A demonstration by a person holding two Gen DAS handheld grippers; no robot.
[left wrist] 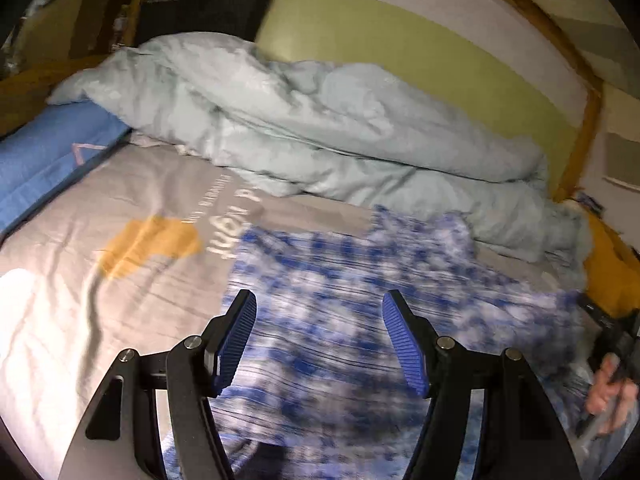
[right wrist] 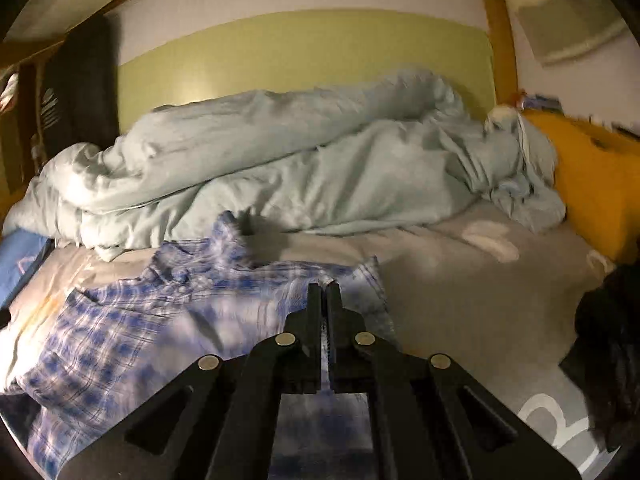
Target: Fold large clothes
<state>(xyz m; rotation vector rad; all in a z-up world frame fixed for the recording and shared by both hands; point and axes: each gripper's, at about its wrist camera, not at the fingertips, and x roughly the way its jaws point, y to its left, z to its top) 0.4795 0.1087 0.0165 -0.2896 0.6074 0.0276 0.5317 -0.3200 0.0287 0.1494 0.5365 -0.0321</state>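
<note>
A blue-and-white plaid shirt (left wrist: pixel 340 280) lies spread on the bed, blurred by motion in the left wrist view. My left gripper (left wrist: pixel 318 320) hovers over it, open, its blue pads (left wrist: pixel 240 332) wide apart with nothing pinched between them. My right gripper (right wrist: pixel 324 290) is shut on the shirt (right wrist: pixel 140 320) at its right edge, a strip of cloth showing between the closed fingers. In the left wrist view the right gripper (left wrist: pixel 608 328) sits at the shirt's far right corner, with a person's hand (left wrist: pixel 612 392) on its handle.
A crumpled pale blue duvet (right wrist: pixel 280 168) is heaped along the wall side of the bed. The grey printed sheet (right wrist: pixel 460 300) lies bare right of the shirt. A yellow pillow (right wrist: pixel 592 184) and a dark garment (right wrist: pixel 608 340) sit at the right, and a blue pillow (left wrist: pixel 40 160) at the left.
</note>
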